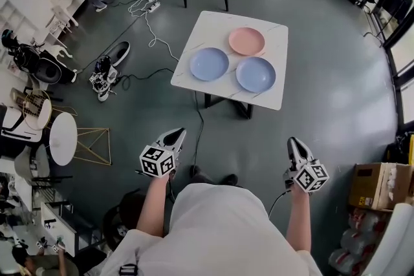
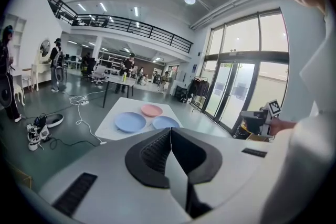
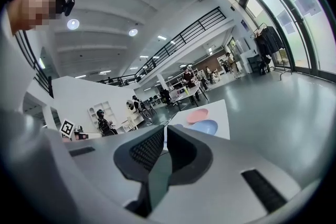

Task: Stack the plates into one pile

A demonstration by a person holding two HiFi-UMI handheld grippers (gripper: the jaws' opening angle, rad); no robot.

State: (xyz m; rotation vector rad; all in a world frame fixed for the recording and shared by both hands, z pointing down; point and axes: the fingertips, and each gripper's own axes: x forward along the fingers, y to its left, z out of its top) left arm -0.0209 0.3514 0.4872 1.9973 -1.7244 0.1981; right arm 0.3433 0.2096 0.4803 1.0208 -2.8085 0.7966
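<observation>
Table: a white table (image 1: 272, 95) stands on the grey floor ahead of the person, well apart from both grippers.
Plates: three lie on it, each by itself, none on another. The pink plate (image 1: 246, 41) is at the far side, the left blue plate (image 1: 209, 64) and the right blue plate (image 1: 255, 74) nearer; the three sit close in a triangle.
Plate attitude: all flat, hollow side up; being round, they show no long axis.
Left gripper (image 1: 177, 133): jaws pressed together with nothing between them, pointing toward the table.
Right gripper (image 1: 293, 141): jaws likewise closed on nothing, pointing the same way.
Box: a cardboard box (image 1: 364, 172) stands on the floor at the person's right with its top open; what is inside cannot be made out.
Head view only: a cable (image 1: 150, 32) trailing over the floor, a pair of shoes (image 1: 103, 77), and a round white side table (image 1: 63, 138) to the left.
Left gripper view only: tall glass doors (image 2: 236, 86) and a railed upper gallery (image 2: 131, 26).
Right gripper view only: the left blue plate is hidden behind the jaws, so just two plates show.
</observation>
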